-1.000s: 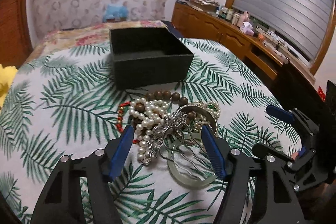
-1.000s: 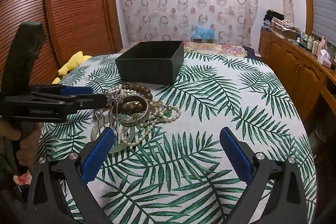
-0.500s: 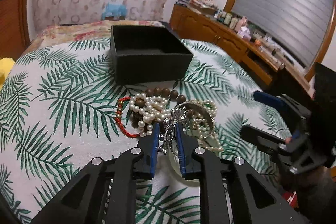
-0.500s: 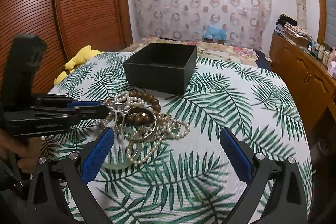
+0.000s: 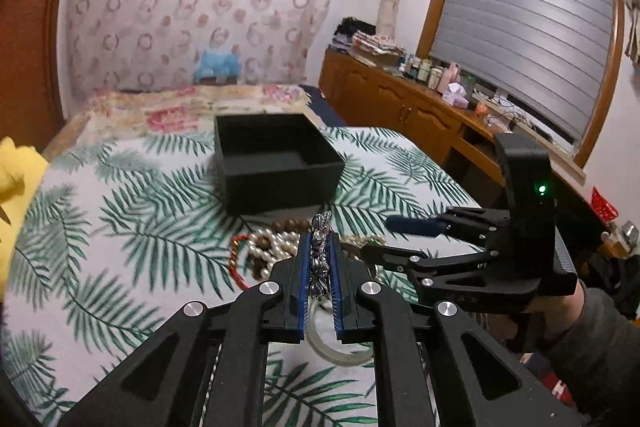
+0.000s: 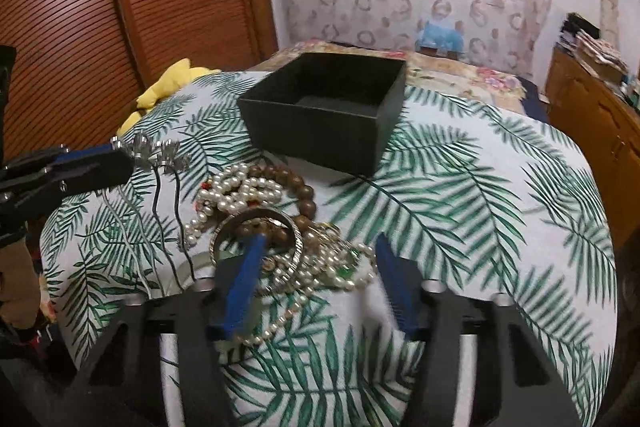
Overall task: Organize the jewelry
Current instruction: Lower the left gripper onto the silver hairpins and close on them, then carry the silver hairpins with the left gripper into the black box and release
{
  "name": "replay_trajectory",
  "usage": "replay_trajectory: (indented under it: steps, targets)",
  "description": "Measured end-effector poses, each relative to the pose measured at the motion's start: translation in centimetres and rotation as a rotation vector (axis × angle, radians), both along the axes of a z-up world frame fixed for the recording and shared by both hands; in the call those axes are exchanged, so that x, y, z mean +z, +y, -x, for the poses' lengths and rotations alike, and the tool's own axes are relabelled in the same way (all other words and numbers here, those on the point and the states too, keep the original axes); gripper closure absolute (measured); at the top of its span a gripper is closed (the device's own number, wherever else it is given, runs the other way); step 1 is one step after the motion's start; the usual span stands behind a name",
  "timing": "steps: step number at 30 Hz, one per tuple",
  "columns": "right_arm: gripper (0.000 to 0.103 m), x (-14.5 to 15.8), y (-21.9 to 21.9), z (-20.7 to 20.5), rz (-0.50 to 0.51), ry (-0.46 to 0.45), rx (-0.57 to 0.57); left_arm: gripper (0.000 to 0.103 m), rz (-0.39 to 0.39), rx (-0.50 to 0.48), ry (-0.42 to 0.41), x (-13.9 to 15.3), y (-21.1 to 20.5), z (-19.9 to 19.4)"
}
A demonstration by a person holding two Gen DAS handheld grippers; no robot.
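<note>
My left gripper [image 5: 320, 251] is shut on an ornate silver hairpin [image 5: 321, 259] and holds it clear of the pile, its jaws still closing a little. In the right wrist view the hairpin [image 6: 156, 151] hangs with its prongs down from the left gripper [image 6: 116, 161]. My right gripper [image 6: 320, 267] hovers over the jewelry pile, jaws closing. One of its fingers [image 6: 246, 279] is at a silver bangle [image 6: 256, 223], with pearls and chains [image 6: 340, 267] between the jaws, unpressed. The open black box [image 6: 328, 107] stands behind the pile.
Pearl strands [image 6: 240, 187], brown wooden beads [image 6: 306, 195], a red cord [image 5: 236, 259] and a pale jade bangle [image 5: 336, 347] lie on the palm-leaf bedspread [image 6: 460, 207]. A yellow plush toy [image 6: 168, 87] lies at the left edge, a wooden dresser [image 5: 400, 103] along the right.
The left gripper has shut on the silver hairpin and lifted it out of the pile. The right gripper has moved over the pile and its jaws have narrowed.
</note>
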State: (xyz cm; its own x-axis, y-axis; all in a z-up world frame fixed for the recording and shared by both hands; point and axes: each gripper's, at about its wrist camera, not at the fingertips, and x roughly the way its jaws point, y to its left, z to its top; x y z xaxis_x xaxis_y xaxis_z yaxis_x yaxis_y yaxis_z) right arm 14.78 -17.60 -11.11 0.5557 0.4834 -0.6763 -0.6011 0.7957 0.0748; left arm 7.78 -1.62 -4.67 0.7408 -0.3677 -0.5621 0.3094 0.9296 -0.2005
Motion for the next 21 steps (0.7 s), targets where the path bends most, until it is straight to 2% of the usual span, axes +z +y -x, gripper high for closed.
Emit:
replay_trajectory:
  steps: [3,7,12,19,21]
  targets:
    - [0.071,0.0,0.9,-0.5,0.022,0.006,0.03,0.095,-0.015,0.014,-0.017,0.5,0.3,-0.1]
    - [0.074,-0.5,1.7,-1.4,0.068,0.019,0.045,0.095,-0.032,0.034,-0.03,0.9,0.9,-0.4]
    - [0.075,-0.9,1.6,-2.1,0.067,0.052,0.055,0.095,-0.055,0.054,-0.047,1.2,1.6,-1.1]
    - [0.096,-0.6,2.1,-2.0,0.079,0.042,0.101,0.095,-0.068,0.079,-0.047,0.9,2.2,-2.5]
    - [0.098,-0.5,2.1,-1.9,0.078,0.034,0.103,0.095,-0.068,0.082,-0.047,1.0,2.3,-2.7]
